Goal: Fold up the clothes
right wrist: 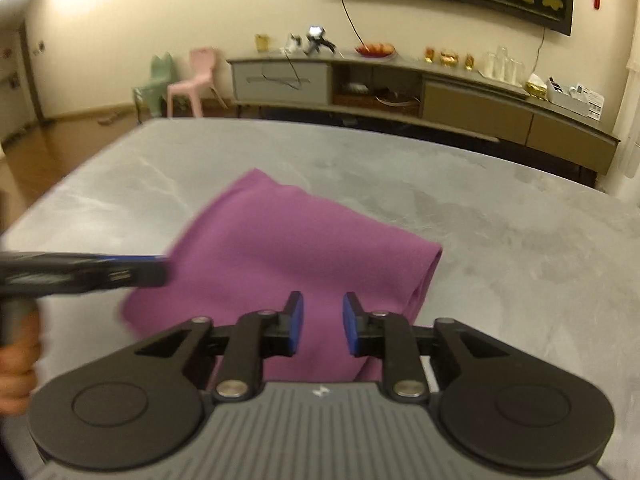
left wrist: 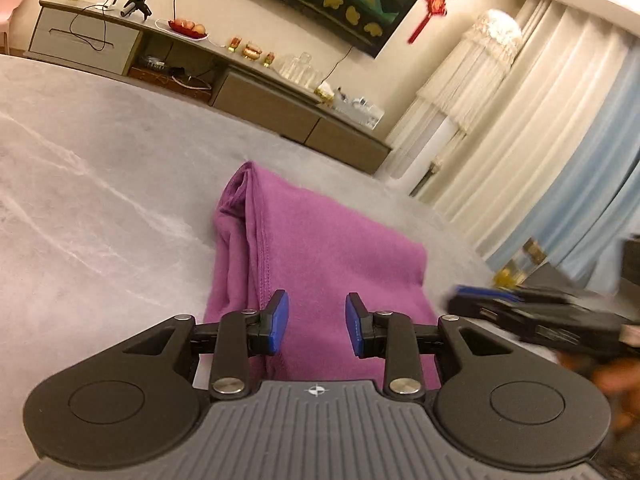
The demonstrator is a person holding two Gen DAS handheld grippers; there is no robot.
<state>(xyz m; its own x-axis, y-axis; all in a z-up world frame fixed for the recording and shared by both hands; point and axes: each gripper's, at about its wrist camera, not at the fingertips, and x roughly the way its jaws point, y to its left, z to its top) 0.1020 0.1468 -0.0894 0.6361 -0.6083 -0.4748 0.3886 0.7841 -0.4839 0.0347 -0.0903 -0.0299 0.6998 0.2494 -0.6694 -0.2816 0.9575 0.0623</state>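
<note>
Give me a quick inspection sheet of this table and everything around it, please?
Surface: grey marbled table, mostly bare.
Job's things: purple garment, folded into a compact stack.
Clutter: nothing seen on the table.
Grippers: left gripper and right gripper both open over the garment, gripping nothing.
Cables: black cable on the sideboard.
Surroundings: fruit plate, pink chair, pale curtains.
</note>
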